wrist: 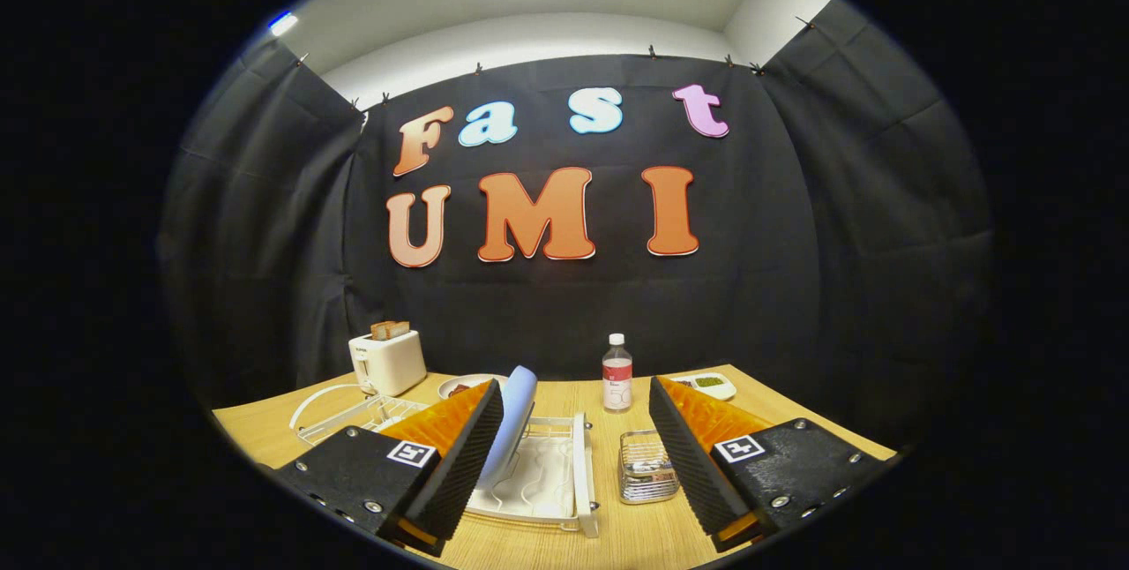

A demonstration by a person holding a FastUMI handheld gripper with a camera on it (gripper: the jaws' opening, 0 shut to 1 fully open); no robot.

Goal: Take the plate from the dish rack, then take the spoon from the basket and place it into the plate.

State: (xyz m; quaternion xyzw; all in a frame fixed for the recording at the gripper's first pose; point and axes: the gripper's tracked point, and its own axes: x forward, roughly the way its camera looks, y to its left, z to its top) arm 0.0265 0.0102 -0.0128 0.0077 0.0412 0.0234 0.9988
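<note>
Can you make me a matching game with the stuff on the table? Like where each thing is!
The fingers of the gripper are open, holding nothing.

Things:
1. plate
2. toaster
3. bottle
4. basket

Places:
A. far back on the table, with bread sticking out
B. standing on edge in the dish rack
C. between the fingers, beside the rack
D. beyond the fingers, by the black wall

Pairs: 1-B, 2-A, 3-D, 4-C

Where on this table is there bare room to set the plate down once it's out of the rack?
Bare wood lies between the dish rack and the wire basket, near the open gripper, and behind the basket toward the water bottle. It is crowded at the toaster, where the blue plate stands in the rack.
</note>
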